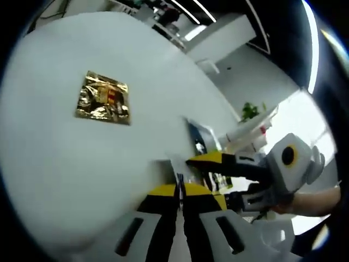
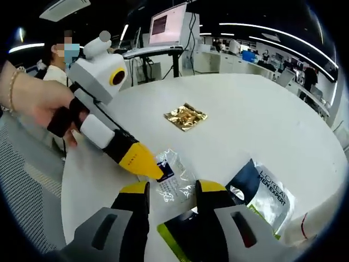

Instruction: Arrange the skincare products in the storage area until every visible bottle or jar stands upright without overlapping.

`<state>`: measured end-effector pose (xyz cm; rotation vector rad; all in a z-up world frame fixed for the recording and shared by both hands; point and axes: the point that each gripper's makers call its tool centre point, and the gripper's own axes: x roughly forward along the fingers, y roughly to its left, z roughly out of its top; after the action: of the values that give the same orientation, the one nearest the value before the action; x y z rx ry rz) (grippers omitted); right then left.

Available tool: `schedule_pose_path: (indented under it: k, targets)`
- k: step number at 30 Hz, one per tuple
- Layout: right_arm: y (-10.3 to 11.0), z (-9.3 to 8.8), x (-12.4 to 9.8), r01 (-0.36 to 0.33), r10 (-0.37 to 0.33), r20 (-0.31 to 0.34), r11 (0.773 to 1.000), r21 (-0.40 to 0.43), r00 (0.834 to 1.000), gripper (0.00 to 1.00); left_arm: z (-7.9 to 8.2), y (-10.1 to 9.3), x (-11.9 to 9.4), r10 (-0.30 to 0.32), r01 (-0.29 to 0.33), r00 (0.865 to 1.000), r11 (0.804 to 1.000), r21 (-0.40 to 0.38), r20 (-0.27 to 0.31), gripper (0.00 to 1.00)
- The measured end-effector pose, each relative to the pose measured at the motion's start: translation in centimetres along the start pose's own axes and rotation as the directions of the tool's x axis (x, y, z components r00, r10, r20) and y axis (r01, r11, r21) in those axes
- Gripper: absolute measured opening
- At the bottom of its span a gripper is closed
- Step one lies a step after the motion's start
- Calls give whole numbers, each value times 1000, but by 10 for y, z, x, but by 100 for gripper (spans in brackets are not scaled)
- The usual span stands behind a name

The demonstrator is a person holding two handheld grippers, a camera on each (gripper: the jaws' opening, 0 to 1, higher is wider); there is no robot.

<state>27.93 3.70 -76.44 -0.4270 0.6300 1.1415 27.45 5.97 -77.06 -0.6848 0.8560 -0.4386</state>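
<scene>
Our right gripper (image 2: 172,192) hangs open over a clear sachet (image 2: 173,177), the left gripper (image 2: 158,173) pinching its edge. We see a gold sachet (image 2: 186,117) at twelve o'clock on the white bench (image 2: 262,120).

Counter (image 2: 262,109): white, smooth, matt, with a soft sheen.
Gold sachet (image 2: 186,117): metallic foil, crinkled, highly reflective.
Clear sachet (image 2: 173,177): transparent plastic film, wrinkled, glossy, with printed blue patch.
Dark pouch (image 2: 264,188): glossy plastic film, navy and silver, printed lettering.
Left claw (image 2: 158,173): hard plastic, yellow tips, black and white body, smooth.
Right claw (image 2: 172,191): same yellow, black and grey plastic, matt.
</scene>
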Motion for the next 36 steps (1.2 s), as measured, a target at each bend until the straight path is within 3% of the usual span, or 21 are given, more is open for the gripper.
schedule_pose_path:
  k: [4,8,12,17,18,19,21,22,26,30,36]
  targets:
    - [0,0,0,2,-2,2,1000,3,1000,34,1,-6,-2,3,-3,1000,999,38,-11,1]
    - [-1,0,0,5,-5,4,1000,1,1000,34,4,-2,-9,65,-62,998,990,127,-23,5]
    - [-1,0,1,6,-6,2,1000,2,1000,34,16,-1,-18,83,-85,996,981,174,19,4]
    - [0,-1,1,6,-6,3,1000,4,1000,34,31,-26,-16,-29,4,995,962,272,90,0]
    - [1,-2,1,5,-5,2,1000,-1,1000,34,32,-29,-16,-18,-7,996,959,285,85,0]
    - [0,-2,1,6,-6,2,1000,-1,1000,34,33,-31,-14,-18,-10,996,947,320,83,0]
    - [0,-2,2,5,-5,2,1000,-1,1000,34,28,-23,-10,42,-55,998,925,375,41,0]
    - [0,-2,2,4,-4,2,1000,-2,1000,34,24,-19,-5,77,-77,997,905,418,16,0]
    - [-1,-2,2,2,-2,-2,1000,-4,1000,34,14,-15,5,108,-88,994,889,450,-19,1]
    - [-1,-2,2,1,-1,-4,1000,-4,1000,34,6,-8,6,185,-128,981,833,538,-52,3]
    - [-2,-2,2,-3,3,-10,1000,-10,1000,34,10,-5,4,177,-125,983,826,549,-41,2]
